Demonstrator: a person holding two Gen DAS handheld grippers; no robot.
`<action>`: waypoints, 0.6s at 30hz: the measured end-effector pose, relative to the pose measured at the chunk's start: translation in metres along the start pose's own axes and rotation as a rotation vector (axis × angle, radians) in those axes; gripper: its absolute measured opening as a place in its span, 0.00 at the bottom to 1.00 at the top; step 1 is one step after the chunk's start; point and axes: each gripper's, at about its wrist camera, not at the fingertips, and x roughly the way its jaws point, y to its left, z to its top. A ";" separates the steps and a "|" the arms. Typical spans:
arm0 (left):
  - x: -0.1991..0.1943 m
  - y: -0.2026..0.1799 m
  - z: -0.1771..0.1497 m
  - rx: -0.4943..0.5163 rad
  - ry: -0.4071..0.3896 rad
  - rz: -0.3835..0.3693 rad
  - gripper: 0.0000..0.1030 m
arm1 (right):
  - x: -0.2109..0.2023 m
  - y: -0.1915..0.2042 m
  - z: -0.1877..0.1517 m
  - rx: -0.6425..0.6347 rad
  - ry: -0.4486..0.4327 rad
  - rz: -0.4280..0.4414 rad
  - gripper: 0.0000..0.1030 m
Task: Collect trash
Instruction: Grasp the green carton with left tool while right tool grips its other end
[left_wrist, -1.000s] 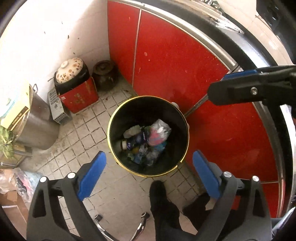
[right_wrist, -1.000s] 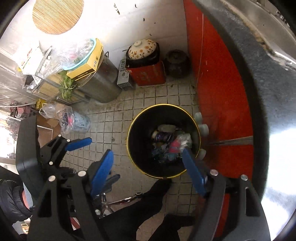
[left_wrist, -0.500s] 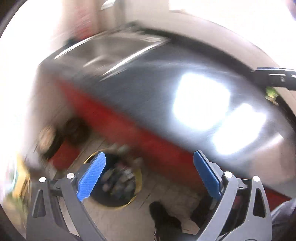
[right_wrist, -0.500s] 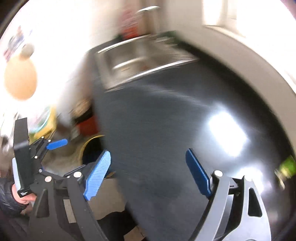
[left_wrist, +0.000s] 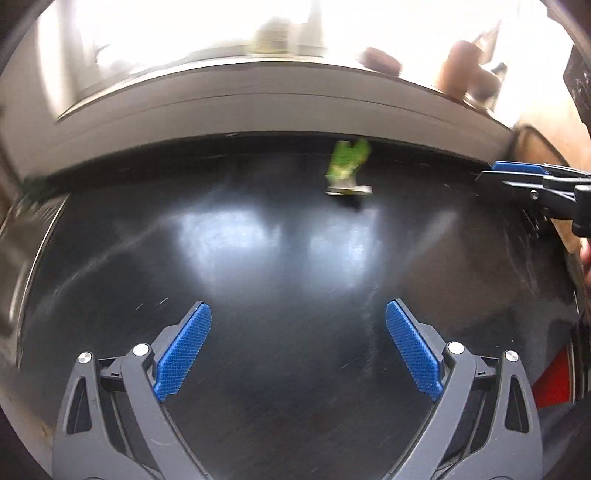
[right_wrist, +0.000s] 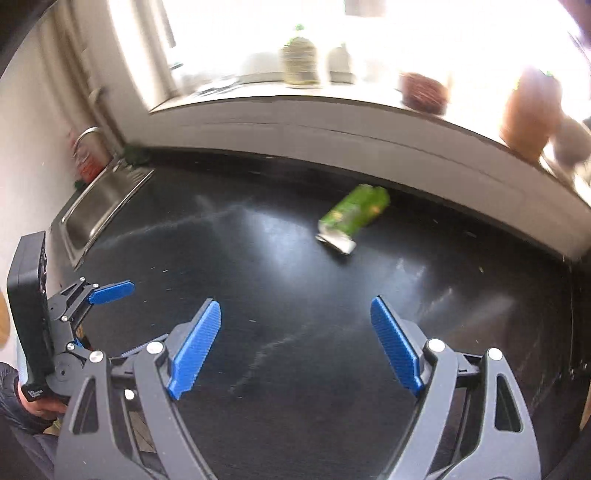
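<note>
A crushed green can (right_wrist: 351, 219) lies on its side on the black countertop (right_wrist: 295, 295), near the back wall; it also shows, blurred, in the left wrist view (left_wrist: 347, 170). My left gripper (left_wrist: 297, 350) is open and empty, above the counter, well short of the can. My right gripper (right_wrist: 295, 345) is open and empty, also short of the can. The right gripper shows at the right edge of the left wrist view (left_wrist: 532, 181); the left gripper shows at the left of the right wrist view (right_wrist: 107, 293).
A steel sink (right_wrist: 99, 206) with a tap is set in the counter at the left. Bottles and jars (right_wrist: 301, 62) and a brown pot (right_wrist: 528, 110) stand on the bright windowsill behind the counter. The wall runs behind the can.
Both grippers have swung up from the yellow-rimmed trash bin on the floor to the countertop. The green can has come into view. Both stay open.
</note>
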 end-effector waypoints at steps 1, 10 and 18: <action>0.007 -0.011 0.005 0.022 0.008 -0.007 0.90 | 0.000 -0.011 -0.001 0.013 0.001 0.002 0.78; 0.060 -0.038 0.049 0.050 0.040 -0.022 0.90 | 0.038 -0.071 0.024 0.087 0.042 0.066 0.78; 0.134 -0.056 0.107 0.098 0.012 -0.033 0.90 | 0.122 -0.125 0.086 0.196 0.111 0.150 0.78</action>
